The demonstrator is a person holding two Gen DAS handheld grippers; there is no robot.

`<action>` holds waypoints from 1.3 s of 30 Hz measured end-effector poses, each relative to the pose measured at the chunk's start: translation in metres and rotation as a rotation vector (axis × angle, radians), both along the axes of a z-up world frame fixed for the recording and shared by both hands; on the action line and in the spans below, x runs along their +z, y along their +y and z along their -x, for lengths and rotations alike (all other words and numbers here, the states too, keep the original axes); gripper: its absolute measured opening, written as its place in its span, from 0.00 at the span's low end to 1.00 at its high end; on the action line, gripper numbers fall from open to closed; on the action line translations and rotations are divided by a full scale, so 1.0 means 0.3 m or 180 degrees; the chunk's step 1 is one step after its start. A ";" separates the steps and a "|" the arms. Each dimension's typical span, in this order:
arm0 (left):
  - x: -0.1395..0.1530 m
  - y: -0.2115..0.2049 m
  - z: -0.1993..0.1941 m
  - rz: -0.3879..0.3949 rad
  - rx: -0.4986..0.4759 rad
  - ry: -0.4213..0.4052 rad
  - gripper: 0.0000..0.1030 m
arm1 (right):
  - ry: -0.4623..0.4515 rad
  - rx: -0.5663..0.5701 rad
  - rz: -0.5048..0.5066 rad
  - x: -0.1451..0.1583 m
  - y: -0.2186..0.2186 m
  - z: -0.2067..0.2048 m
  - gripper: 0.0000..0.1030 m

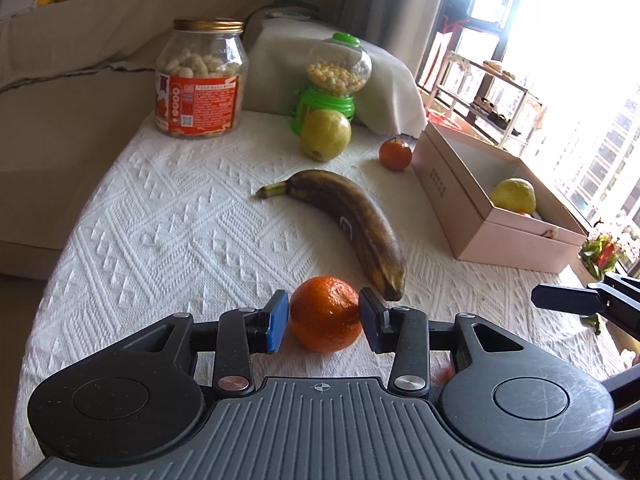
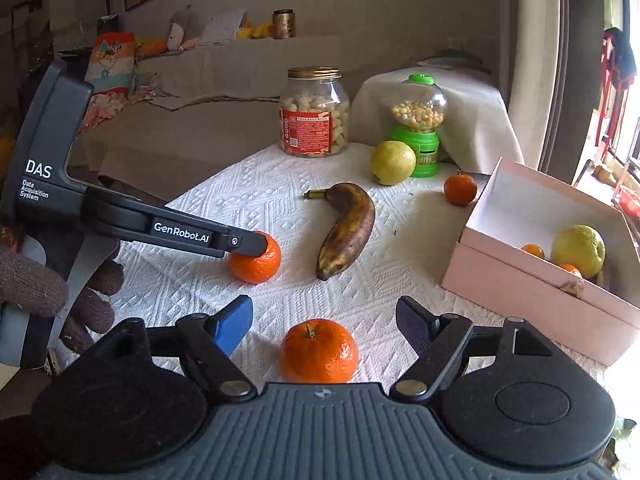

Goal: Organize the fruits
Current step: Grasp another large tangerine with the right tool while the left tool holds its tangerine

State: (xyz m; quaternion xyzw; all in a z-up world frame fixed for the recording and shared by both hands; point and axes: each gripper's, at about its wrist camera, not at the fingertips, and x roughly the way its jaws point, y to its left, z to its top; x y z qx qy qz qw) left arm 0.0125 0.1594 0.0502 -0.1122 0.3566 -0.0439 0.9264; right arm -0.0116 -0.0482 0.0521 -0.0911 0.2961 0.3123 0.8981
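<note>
Our left gripper (image 1: 323, 320) pinches a mandarin (image 1: 325, 319) on the tablecloth (image 1: 160, 220); our right gripper (image 2: 324, 320) stands wide around another mandarin (image 2: 319, 351), not touching. Banana (image 1: 352, 228), pear (image 1: 325, 134) and a far mandarin (image 1: 395, 154) remain. Only the right view shows small mandarins beside the pear in the pink box (image 2: 540, 300).

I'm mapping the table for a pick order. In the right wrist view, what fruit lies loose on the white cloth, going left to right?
Tangerine at the left gripper's tip → tangerine between the right gripper's fingers → banana → green-yellow apple → small tangerine beside the pink box.
</note>
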 end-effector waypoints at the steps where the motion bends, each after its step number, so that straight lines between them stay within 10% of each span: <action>1: -0.001 -0.006 -0.001 -0.0013 -0.0021 0.0004 0.44 | 0.0014 -0.0066 0.0021 -0.009 -0.010 -0.009 0.79; 14: -0.017 -0.048 -0.026 -0.0143 -0.0127 0.0000 0.47 | 0.0794 -0.0317 -0.0579 -0.119 -0.134 -0.075 0.86; 39: -0.005 -0.033 -0.011 -0.0497 0.0010 -0.0099 0.48 | 0.0363 0.0205 0.0089 -0.124 0.005 0.034 0.86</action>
